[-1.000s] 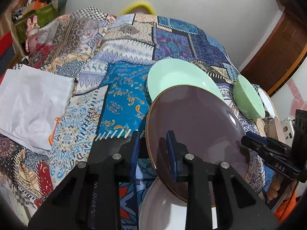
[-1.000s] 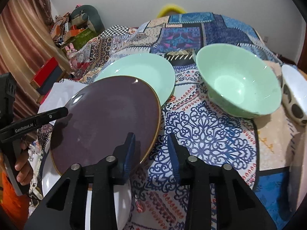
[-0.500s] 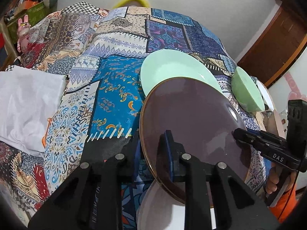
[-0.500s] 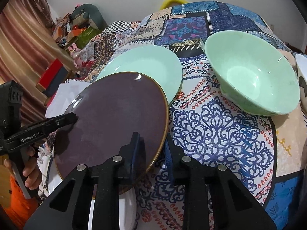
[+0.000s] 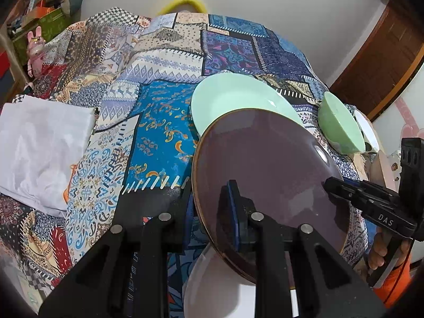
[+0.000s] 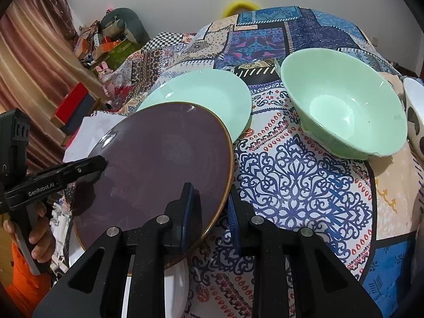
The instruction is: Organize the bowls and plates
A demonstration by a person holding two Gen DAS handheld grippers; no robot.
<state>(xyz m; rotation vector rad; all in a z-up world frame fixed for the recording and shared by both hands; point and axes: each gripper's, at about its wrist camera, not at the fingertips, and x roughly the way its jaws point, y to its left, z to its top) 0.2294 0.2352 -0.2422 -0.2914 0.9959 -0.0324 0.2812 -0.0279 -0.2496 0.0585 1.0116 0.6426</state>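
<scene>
A dark purple plate [image 5: 265, 180] with a gold rim is held tilted between both grippers, over a white plate [image 5: 212, 286] on the patchwork cloth. My left gripper [image 5: 209, 201] is shut on its left rim. My right gripper [image 6: 212, 201] is shut on the opposite rim of the purple plate [image 6: 159, 175], and its tip shows in the left wrist view as well. Behind lies a mint green plate [image 6: 201, 92], partly hidden by the purple one. To the right of it stand a mint green bowl [image 6: 344, 106] and a white spotted bowl [image 6: 414, 114].
A white folded cloth [image 5: 39, 145] lies at the left of the patchwork cover [image 5: 159, 122]. Boxes and toys [image 6: 106, 47] pile up at the far left by a curtain. A wooden door [image 5: 384, 61] stands at the right. A hand [image 6: 39, 233] holds the left gripper's handle.
Both pairs of jaws have narrowed onto the purple plate's rim. Neither hand has shifted much, and the plate stays tilted in the same place.
</scene>
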